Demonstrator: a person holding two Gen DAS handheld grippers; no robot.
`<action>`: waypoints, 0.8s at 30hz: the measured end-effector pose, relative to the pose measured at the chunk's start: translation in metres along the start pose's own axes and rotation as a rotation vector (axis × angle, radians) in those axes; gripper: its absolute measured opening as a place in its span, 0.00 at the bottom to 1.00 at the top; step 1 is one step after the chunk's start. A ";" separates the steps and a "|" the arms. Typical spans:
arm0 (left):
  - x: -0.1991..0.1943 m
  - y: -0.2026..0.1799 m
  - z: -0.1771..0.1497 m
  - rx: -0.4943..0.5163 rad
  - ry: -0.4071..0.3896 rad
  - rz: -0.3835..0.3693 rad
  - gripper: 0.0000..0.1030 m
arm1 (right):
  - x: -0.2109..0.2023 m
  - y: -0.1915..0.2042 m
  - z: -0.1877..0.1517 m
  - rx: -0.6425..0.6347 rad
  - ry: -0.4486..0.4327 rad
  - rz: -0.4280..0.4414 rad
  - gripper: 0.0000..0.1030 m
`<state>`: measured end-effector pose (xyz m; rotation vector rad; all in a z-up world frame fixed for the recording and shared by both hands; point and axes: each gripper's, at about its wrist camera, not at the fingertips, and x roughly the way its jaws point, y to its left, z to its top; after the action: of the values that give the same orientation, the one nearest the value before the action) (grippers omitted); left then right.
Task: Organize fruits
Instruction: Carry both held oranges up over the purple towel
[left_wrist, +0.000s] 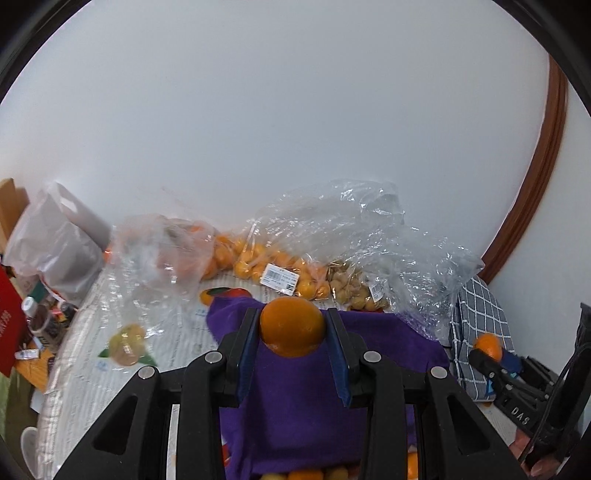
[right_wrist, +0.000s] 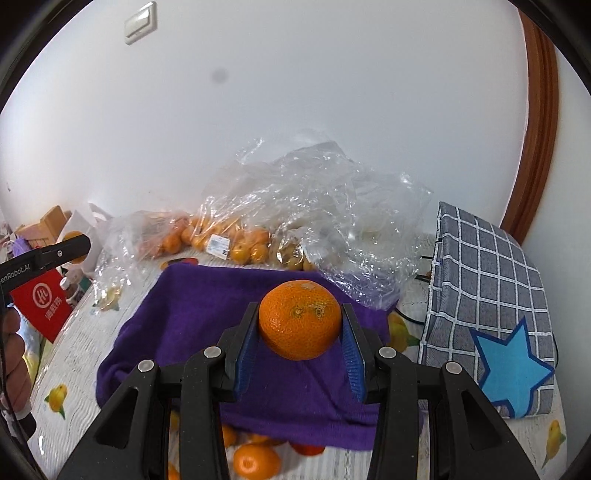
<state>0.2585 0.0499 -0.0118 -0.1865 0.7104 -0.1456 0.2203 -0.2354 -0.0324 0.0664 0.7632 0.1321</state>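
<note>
Above the purple cloth (right_wrist: 192, 325), two oranges are held clear of the table, one in each claw. The left gripper (left_wrist: 292, 328) is clamped on a smooth orange (left_wrist: 291, 326), its blue pads (left_wrist: 246, 354) pressed against both sides of the fruit. The right gripper (right_wrist: 300, 325) is likewise clenched on a dimpled orange (right_wrist: 300, 319), which is seen pinched between the ribbed pads (right_wrist: 352, 360).

The step in hand is judged to be the carrying stage: both fruits are already picked up and no drop-off place has yet been reached. More loose oranges (right_wrist: 255, 461) are left at the near edge of the cloth, and bagged fruit (left_wrist: 280, 269) is piled against the wall under crumpled clear plastic (right_wrist: 317, 192). No bowl or tray is shown, so the destination cannot be told. The next move is expected to call for a steady transfer to wherever the oranges are grouped, with each grip loosened only once the fruit is supported, since a round fruit is likely to roll.

Both tools are pointed forward and tilted downward toward the table, side by side. A hand (right_wrist: 14, 354) is glimpsed at the left edge of the right-wrist view.
</note>
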 end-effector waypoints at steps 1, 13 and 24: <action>0.009 -0.001 0.001 -0.006 0.015 -0.006 0.33 | 0.006 -0.002 0.001 0.006 0.005 -0.001 0.41; 0.088 -0.018 -0.003 0.038 0.094 -0.063 0.33 | 0.076 -0.017 -0.001 0.040 0.089 -0.030 0.41; 0.129 0.004 -0.015 0.043 0.207 -0.004 0.33 | 0.127 -0.032 -0.015 0.055 0.163 -0.052 0.41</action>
<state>0.3453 0.0264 -0.1055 -0.1330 0.9121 -0.1858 0.3037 -0.2487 -0.1341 0.0891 0.9306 0.0678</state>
